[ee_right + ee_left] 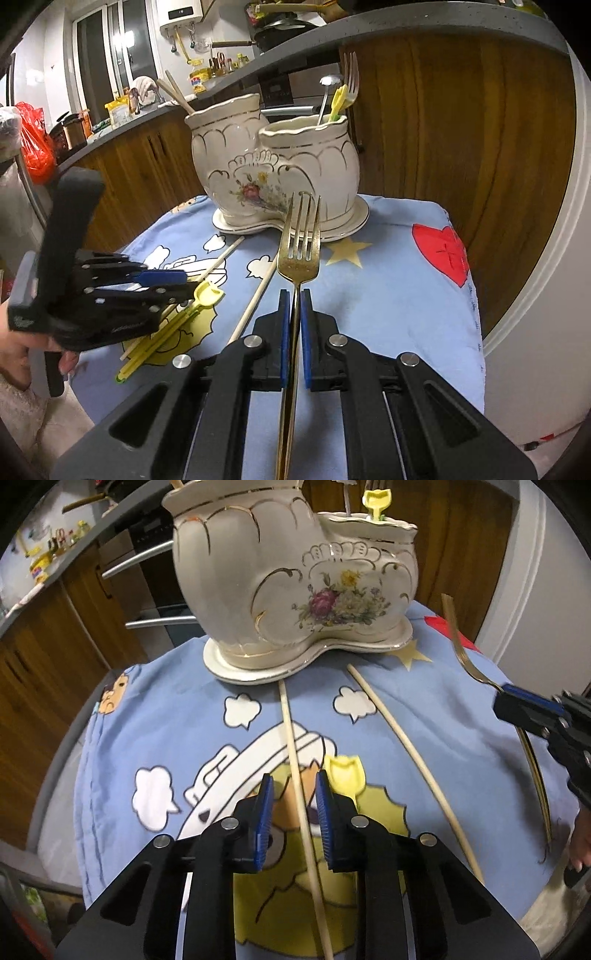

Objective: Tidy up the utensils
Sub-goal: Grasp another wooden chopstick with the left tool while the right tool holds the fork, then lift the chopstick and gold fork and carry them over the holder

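Note:
A white two-pot ceramic utensil holder (295, 579) with a flower print stands at the far side of the table; it also shows in the right wrist view (277, 166). My left gripper (293, 794) is open, its jaws on either side of a wooden chopstick (295, 760) lying on the cloth. A second chopstick (406, 746) lies to the right. A yellow plastic spoon (345, 773) lies by the right finger. My right gripper (294, 295) is shut on a gold fork (300, 240), tines pointing up toward the holder. It shows in the left wrist view (506, 698).
The table has a blue cartoon cloth (388, 280). The holder's pots hold chopsticks (177, 96), a metal spoon (327, 92), a fork (351, 77) and a yellow utensil (340, 99). Wooden cabinets (461, 129) and a counter stand behind.

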`<state>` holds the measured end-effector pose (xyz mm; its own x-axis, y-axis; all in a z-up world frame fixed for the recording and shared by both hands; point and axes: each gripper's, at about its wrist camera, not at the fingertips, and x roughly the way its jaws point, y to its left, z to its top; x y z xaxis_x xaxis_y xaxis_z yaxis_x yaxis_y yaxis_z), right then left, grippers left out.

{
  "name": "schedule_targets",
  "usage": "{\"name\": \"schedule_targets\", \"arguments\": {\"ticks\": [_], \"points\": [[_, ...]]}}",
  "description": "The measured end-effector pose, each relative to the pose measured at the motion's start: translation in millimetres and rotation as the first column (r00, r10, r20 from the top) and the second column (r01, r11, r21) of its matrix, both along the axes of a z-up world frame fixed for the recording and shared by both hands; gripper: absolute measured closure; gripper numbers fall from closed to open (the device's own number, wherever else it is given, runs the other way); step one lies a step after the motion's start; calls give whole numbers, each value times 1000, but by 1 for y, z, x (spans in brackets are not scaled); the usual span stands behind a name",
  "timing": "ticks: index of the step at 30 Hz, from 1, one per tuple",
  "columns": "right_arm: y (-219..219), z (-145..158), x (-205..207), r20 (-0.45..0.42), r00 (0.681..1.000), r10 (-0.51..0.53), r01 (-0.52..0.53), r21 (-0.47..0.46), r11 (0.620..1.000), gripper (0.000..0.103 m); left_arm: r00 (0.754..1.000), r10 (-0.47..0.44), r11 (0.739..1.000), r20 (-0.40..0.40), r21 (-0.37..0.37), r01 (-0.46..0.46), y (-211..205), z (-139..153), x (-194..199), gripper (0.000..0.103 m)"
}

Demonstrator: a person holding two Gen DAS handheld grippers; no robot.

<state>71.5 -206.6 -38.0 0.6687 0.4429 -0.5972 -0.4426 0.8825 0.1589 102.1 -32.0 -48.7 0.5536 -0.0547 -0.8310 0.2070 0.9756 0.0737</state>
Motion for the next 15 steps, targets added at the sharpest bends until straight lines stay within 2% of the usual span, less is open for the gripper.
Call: {"name": "schedule_targets", "arguments": {"ticks": [4,8,15], "points": [[-4,2,-2,12,1000,2,-2,7,1000,97,1000,12,1000,-8,-7,-12,-1,0,8,80],[-5,2,-3,21,1000,7,-7,5,1000,98,1000,8,1000,13,9,-9,-4,-1,7,98],[-7,5,-7,41,999,1,-2,13,1000,97,999,23,1000,33,-18,-23,2,-1,1,98]]}}
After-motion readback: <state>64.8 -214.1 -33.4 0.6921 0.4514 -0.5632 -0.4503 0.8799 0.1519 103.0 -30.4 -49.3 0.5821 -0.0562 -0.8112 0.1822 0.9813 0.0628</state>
